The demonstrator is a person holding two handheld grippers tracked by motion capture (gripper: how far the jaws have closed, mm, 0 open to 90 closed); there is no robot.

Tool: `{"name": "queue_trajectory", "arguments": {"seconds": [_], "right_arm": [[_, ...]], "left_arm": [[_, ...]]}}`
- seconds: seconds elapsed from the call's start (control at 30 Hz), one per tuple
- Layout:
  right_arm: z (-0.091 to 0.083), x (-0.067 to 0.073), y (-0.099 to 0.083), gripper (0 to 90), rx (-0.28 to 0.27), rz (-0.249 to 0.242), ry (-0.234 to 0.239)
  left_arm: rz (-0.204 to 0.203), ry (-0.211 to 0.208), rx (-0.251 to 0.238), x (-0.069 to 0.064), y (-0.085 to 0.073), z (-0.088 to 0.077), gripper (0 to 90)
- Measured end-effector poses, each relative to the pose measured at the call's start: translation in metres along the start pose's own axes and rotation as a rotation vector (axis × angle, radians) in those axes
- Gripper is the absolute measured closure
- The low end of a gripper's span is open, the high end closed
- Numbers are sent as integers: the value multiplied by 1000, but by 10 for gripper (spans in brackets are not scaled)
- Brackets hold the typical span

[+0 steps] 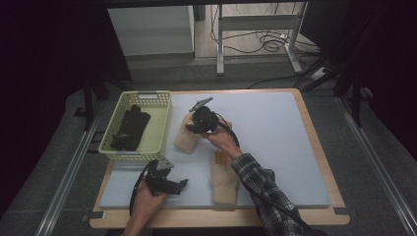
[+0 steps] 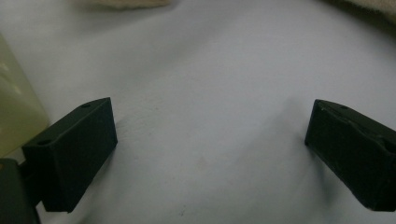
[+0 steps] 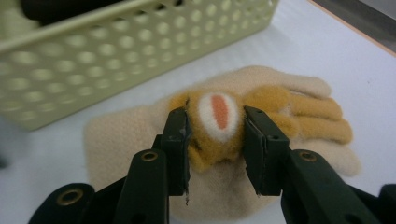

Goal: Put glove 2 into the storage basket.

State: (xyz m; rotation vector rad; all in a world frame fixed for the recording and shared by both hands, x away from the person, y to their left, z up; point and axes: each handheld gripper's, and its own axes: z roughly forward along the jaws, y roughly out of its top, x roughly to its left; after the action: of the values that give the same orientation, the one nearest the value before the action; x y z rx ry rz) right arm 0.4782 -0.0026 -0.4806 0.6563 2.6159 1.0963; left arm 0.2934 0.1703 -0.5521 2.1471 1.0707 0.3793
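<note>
The right gripper (image 3: 215, 140) pinches one tan glove (image 3: 261, 116) at mid-frame beside one yellow basket (image 1: 160, 125) holding something black (image 1: 130, 127), a second glove (image 1: 223, 179) lies lower down, and the left gripper (image 2: 210, 144) gapes wide.

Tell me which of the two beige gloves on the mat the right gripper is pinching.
The glove beside the basket, far one: the right gripper pinches its orange patch. The near glove lies untouched by the mat's front edge.
</note>
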Motion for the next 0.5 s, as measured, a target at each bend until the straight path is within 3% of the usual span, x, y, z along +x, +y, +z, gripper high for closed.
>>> {"name": "queue_trajectory", "arguments": {"seconds": [0.27, 0.5], "right_arm": [[-48, 14, -3, 625, -33, -46, 80], [-100, 27, -29, 625, -58, -69, 139]], "left_arm": [[3, 0, 1, 0, 0, 0, 24], [5, 0, 2, 0, 0, 0, 23]]}}
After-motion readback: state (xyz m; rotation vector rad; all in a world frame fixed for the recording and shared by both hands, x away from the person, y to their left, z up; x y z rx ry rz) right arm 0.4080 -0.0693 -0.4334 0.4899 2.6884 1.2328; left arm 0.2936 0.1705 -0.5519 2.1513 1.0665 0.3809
